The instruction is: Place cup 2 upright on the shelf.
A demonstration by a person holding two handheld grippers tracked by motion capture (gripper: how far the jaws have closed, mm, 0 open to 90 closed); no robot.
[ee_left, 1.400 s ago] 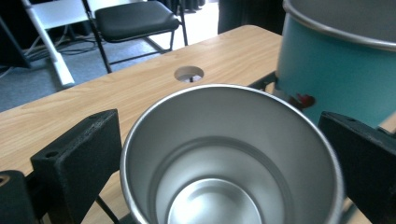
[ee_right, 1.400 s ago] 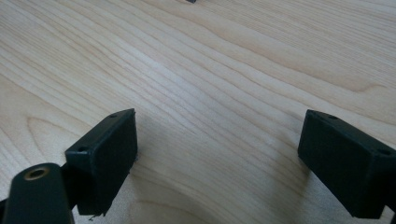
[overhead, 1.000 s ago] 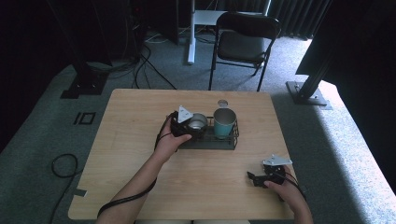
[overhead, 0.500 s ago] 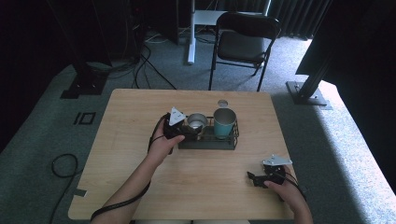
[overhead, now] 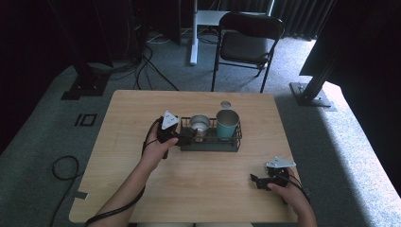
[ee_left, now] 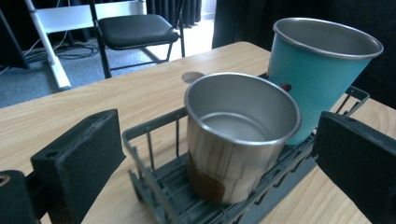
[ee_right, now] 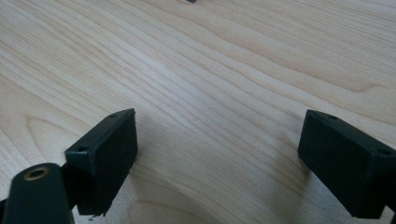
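Note:
A dark wire rack (overhead: 211, 144) stands in the middle of the wooden table (overhead: 142, 109). It holds a steel cup (overhead: 200, 124) at its left end and a taller teal cup (overhead: 227, 124) beside it. My left gripper (overhead: 185, 135) sits at the rack's left end, open. In the left gripper view its jaws spread wide on either side of the steel cup (ee_left: 238, 135), apart from it, with the teal cup (ee_left: 317, 70) behind and the rack (ee_left: 154, 186) below. My right gripper (overhead: 257, 181) rests low at the table's front right, open over bare wood (ee_right: 229, 154).
A small round disc (overhead: 225, 104) lies on the table behind the rack. A black folding chair (overhead: 250, 42) and a white stand (overhead: 194, 33) are beyond the far edge. Cables (overhead: 61, 170) trail on the floor to the left.
My left gripper has drawn back leftward from above the steel cup to the rack's left end. The cups stay in the rack. The right gripper has not moved.

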